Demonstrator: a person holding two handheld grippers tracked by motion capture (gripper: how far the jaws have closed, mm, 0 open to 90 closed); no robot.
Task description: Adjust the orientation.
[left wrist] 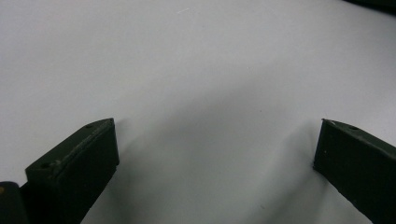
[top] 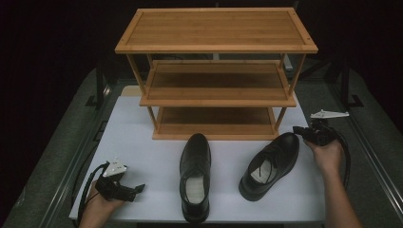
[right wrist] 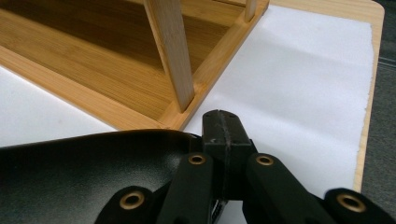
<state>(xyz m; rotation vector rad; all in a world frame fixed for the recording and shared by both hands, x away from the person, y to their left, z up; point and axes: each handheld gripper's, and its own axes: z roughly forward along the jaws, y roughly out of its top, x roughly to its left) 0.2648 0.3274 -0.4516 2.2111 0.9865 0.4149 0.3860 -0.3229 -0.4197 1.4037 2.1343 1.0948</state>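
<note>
My right hand-held gripper (top: pixel 300 130) is clenched beside the right dress shoe's (top: pixel 271 164) toe at centre-right, gripping nothing; it may shove the shoe askew. The left hand-held gripper (top: pixel 138 189) rests released at lower left.

In the left gripper view both black jaws get chopped by the bottom edge, and the right one by the right edge too. In the right gripper view the shoe (right wrist: pixel 88 177) runs off the lower left, so its shape is lost, and the rack (right wrist: pixel 93 70) is cut by the top and left edges. In the high view the near shoe's (top: pixel 195 178) heel sits almost at the bottom edge, too dark to read.
</note>
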